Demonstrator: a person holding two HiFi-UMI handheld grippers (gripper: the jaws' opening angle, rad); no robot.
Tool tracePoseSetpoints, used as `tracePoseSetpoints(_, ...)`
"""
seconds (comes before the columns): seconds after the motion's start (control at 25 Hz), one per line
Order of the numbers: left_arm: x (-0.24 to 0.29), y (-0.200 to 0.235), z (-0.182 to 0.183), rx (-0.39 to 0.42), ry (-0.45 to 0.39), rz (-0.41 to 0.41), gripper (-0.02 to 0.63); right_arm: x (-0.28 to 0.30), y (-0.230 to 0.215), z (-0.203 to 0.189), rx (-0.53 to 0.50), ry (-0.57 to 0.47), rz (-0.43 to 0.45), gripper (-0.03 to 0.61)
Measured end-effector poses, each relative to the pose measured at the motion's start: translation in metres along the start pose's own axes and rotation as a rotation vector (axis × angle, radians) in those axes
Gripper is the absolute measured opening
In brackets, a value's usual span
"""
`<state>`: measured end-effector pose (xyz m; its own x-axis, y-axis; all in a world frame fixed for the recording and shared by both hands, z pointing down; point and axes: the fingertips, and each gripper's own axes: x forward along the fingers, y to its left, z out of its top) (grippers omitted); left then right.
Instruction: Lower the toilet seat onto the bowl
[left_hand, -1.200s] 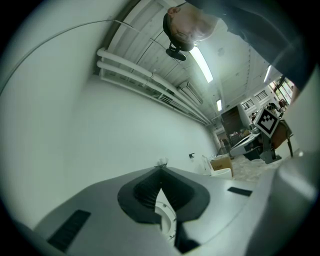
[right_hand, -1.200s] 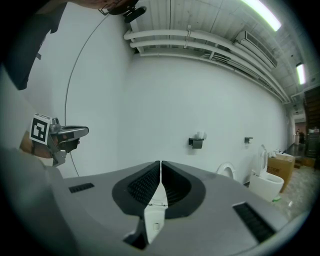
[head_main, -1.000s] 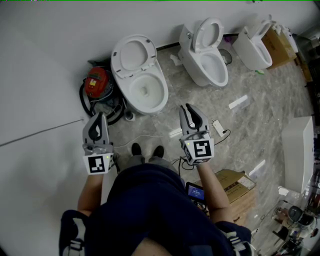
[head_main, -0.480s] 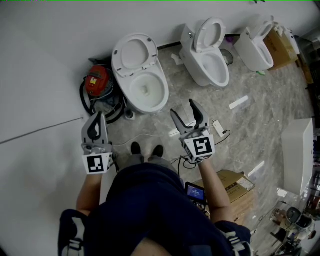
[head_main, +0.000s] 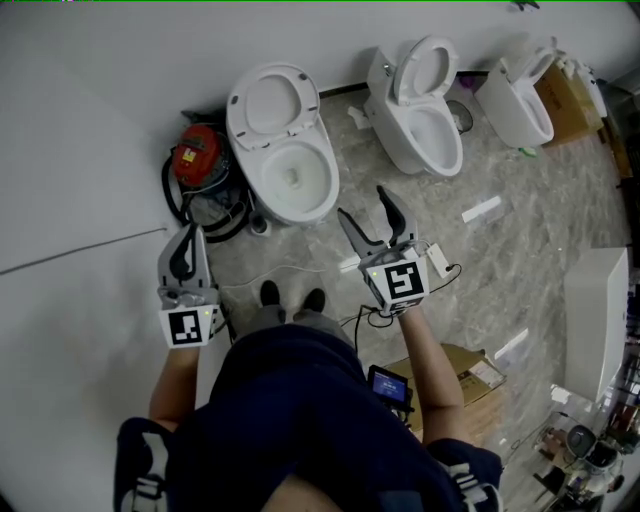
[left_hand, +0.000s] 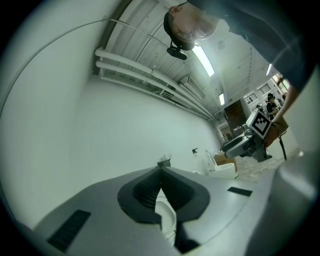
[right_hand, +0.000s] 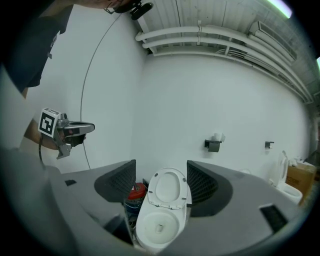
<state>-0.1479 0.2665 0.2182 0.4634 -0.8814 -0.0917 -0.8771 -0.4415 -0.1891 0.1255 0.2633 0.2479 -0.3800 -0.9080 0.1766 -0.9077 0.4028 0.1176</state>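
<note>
The seat (head_main: 270, 104) stands raised, leaning back toward the wall (head_main: 120, 60), with the bowl (head_main: 293, 178) open below it; nothing of the lowering is done yet. The right gripper (head_main: 361, 202) hangs in front of the bowl and well apart from it, its jaws just spread wide with nothing between them, which I take as readying them to take the seat's rim and tip it forward. The left gripper (head_main: 186, 240) is clenched on nothing and held off to the side by the wall, probably to keep it out of the way of a 1-handed job. The head view alone shows the layout: the person's shoes (head_main: 290, 297) just short of the bowl, a red machine (head_main: 197, 160) wedged between bowl and wall, and 2 more toilets (head_main: 425, 110) along the wall to the right. The right gripper view shows what the head view cannot: the seat sits squarely framed in the gap between the jaws, so the aim looks right, and a paper holder (right_hand: 213, 145) hangs on the wall. The left gripper view looks mostly at bare wall; it shows its own jaw tips meeting, a sliver of white bowl below them, and the right gripper far off at the side.
</note>
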Motion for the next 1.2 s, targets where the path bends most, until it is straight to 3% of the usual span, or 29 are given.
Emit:
tracePoseSetpoints(0.68, -0.011, -0.018, 0.005, 0.046, 0.032, 0.11, 0.025, 0.045, -0.025, -0.007, -0.015, -0.014, 0.134, 0.331)
tracePoseSetpoints(1.2, 0.021, 0.057, -0.022, 0.017, 0.041, 0.081, 0.025, 0.153, -0.007, -0.002, 0.03, 0.038, 0.121, 0.33)
